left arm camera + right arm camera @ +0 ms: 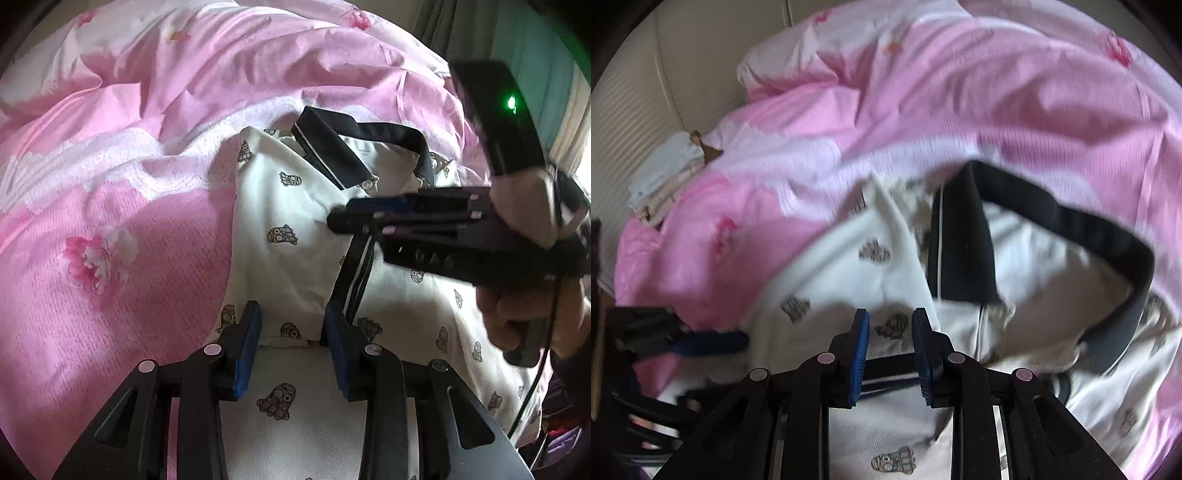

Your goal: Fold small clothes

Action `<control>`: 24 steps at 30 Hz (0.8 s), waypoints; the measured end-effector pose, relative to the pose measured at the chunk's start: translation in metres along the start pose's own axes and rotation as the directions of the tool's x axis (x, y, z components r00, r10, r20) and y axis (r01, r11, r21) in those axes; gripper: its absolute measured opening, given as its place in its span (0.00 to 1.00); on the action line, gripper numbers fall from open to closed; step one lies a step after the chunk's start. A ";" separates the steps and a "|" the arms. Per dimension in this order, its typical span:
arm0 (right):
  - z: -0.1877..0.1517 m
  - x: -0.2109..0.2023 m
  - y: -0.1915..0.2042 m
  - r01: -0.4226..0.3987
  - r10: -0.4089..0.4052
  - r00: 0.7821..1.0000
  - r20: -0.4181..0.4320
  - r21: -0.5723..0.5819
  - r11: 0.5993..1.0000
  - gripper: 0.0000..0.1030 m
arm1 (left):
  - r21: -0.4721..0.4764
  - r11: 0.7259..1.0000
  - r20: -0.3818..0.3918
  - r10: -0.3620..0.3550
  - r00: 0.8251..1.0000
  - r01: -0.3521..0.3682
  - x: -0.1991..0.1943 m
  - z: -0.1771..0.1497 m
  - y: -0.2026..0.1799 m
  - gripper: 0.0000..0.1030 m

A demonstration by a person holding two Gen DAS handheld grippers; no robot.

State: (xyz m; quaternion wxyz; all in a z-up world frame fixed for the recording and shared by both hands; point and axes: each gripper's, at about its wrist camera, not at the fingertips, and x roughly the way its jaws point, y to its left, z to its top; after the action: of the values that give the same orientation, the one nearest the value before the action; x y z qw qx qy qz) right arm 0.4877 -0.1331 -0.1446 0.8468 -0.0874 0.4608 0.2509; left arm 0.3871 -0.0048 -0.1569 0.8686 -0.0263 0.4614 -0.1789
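Note:
A small white shirt [280, 206] with cartoon prints and a dark collar [328, 147] lies on a pink bedspread [110, 184]. Its left side is folded over the front. My left gripper [291, 325] is open just above the shirt's lower folded part, with cloth showing between the blue pads [247, 350]. My right gripper [347, 218] reaches in from the right over the shirt's chest, its fingers close together. In the blurred right wrist view my right gripper [890, 325] is open over the shirt [849, 266], below the collar [964, 240]. My left gripper's blue finger shows at the left [713, 343].
The pink flowered bedspread [923, 92] is rumpled and rises behind the shirt. A stack of folded light clothes [665, 173] sits at the far left by a pale wall. A curtain [546, 55] and window are at the right.

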 end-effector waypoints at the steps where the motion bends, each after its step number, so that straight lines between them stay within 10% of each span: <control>1: -0.004 0.003 -0.001 0.005 -0.005 1.000 -0.006 0.005 1.000 0.24 | -0.003 1.000 0.002 0.005 1.000 -0.005 -0.001 0.000 -0.001 0.35; 8: -0.017 -0.072 0.005 0.038 -0.047 0.990 0.135 0.066 0.997 0.24 | -0.024 0.999 0.081 0.039 0.996 -0.037 -0.052 -0.014 -0.008 0.35; 10: -0.033 -0.107 0.013 0.101 -0.118 0.973 0.198 0.097 0.990 0.30 | -0.013 0.997 0.138 0.080 0.987 -0.079 -0.070 -0.026 -0.016 0.49; 12: -0.058 -0.142 0.024 0.165 -0.205 0.945 0.256 0.169 0.972 0.50 | -0.033 0.991 0.182 0.131 0.974 -0.127 -0.094 -0.048 -0.023 0.61; 24: -0.243 -0.267 0.080 0.316 -0.454 0.838 0.303 0.409 0.856 0.57 | -0.071 0.962 0.285 0.272 0.919 -0.262 -0.164 -0.162 -0.050 0.61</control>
State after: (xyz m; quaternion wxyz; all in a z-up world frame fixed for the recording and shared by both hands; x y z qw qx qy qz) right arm 0.1483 -0.2488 -0.0536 0.9561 0.0209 0.2924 0.0007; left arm 0.1578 0.0229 -0.1099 0.9428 -0.0031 0.3302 -0.0457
